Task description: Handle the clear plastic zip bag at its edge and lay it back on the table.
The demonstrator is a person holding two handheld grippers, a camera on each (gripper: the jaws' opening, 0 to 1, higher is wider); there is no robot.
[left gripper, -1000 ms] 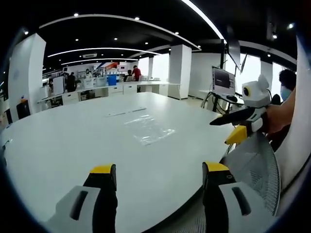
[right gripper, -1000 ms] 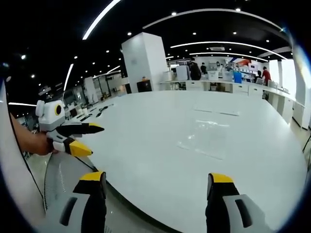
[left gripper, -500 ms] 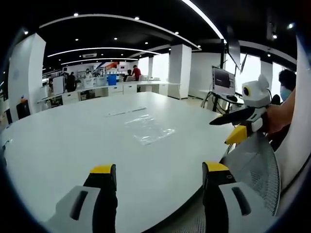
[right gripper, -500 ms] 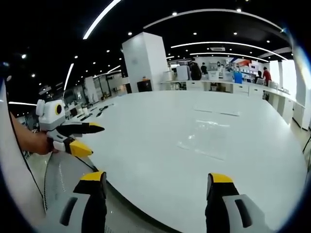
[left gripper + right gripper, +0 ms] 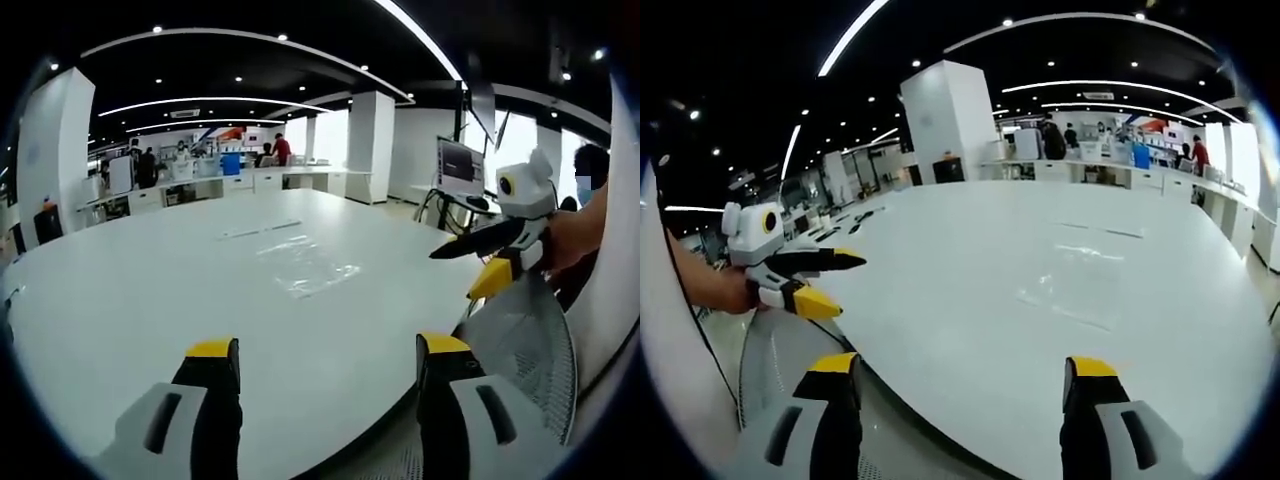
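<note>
Clear zip bag (image 5: 305, 265) lies flat mid-frame on table (image 5: 120, 300): light, limp, slippery; pinch near edge. Left gripper (image 5: 328, 368), right gripper (image 5: 958, 385) both agape, empty.

The clear plastic zip bag (image 5: 306, 267) lies flat on the white worktop (image 5: 150, 300), a little above the centre of the left gripper view and slightly right of the middle. It is see-through and faintly crinkled, showing mostly as pale glints and soft edges against the white surface, its outline roughly rectangular and turned at a slant. In the right gripper view the same bag (image 5: 1065, 290) sits right of centre, at about mid-height, again flat on the worktop, with nothing touching it and well apart from the worktop's near edge
</note>
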